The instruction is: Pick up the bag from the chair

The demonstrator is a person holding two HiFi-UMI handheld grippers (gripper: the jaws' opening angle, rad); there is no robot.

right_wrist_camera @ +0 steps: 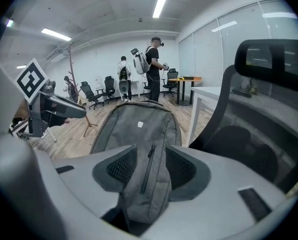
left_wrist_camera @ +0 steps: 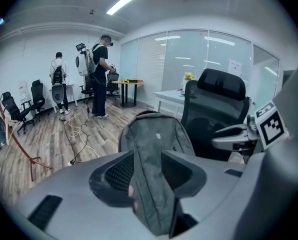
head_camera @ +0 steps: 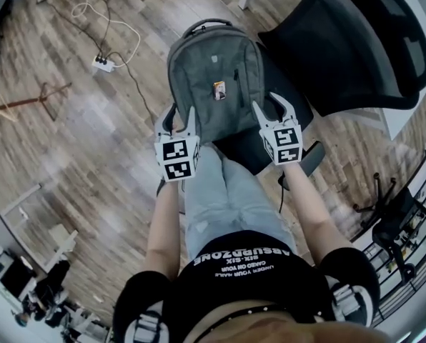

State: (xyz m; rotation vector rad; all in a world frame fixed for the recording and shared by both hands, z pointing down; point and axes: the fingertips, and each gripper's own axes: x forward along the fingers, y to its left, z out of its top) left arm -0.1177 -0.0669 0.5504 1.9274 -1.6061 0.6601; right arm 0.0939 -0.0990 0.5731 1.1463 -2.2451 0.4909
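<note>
Grey bag [head_camera: 214,77] upright at frame centre, its lower end over the front edge of the black chair [head_camera: 363,41]; contact with the seat cannot be told. Left gripper [head_camera: 181,116] at the bag's lower left edge, jaws clamped on a fold of the grey fabric. Right gripper [head_camera: 269,107] at the lower right edge, jaws likewise closed on a fold carrying the zip. Wood floor [head_camera: 70,134] all round; power strip [head_camera: 103,63] with cable beyond the bag.

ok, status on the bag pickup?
Left tongs shut on bag fabric; right tongs same. Bag upright at chair front, lift-off unclear. Nothing in the way.
</note>
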